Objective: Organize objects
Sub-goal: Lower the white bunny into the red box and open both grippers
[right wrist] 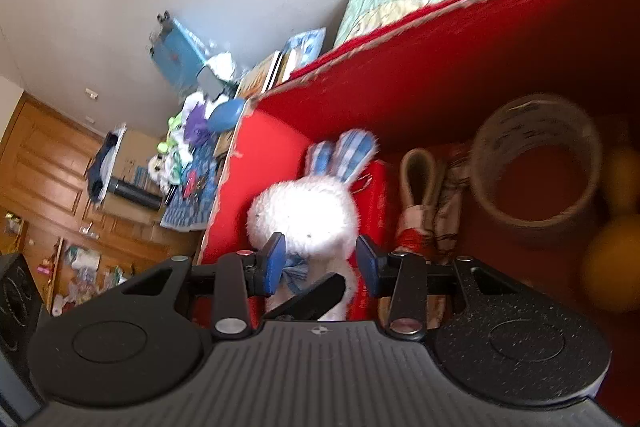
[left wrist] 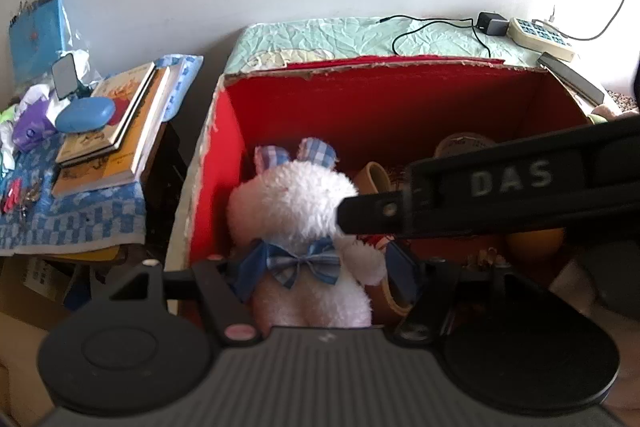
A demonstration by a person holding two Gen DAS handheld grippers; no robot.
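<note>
The left gripper [left wrist: 322, 273] pointed down into the red cardboard box [left wrist: 376, 99] with its blue pads on either side of the plush rabbit [left wrist: 296, 211], level with the toy's blue checked bow [left wrist: 302, 265]. The left pad pressed into the fur beside the bow; the right pad sat at the rabbit's arm, so the claw appeared clenched on the toy, though the fluff hid the exact contact on that side. A black finger of the other tool, marked DAS, crossed the left wrist view from the right, its tip against the rabbit's head.

The right gripper [right wrist: 320, 265] stood with its jaws apart, released, its blue pads flanking the lower part of the rabbit's head [right wrist: 302, 213] without clearly pressing it.

The rabbit stood upright in the left part of the box, near the left wall, its blue checked ears [right wrist: 346, 155] pointing up. Behind it leaned a red packet [right wrist: 374, 195]. To its right lay a folded umbrella [right wrist: 424, 195] with a tan loop handle, then a roll of tape [right wrist: 536, 163] standing on its edge, and beyond that two blurred orange balls [right wrist: 612, 263].

The box sat against a bed with a pale green quilt [left wrist: 360, 35], on which lay a power strip [left wrist: 540, 35] and a black charger [left wrist: 492, 23] with its cable. Left of the box, a side table under a blue checked cloth [left wrist: 80, 219] bore stacked books [left wrist: 116, 131], a blue case [left wrist: 86, 114] and a small mirror [left wrist: 65, 75].
</note>
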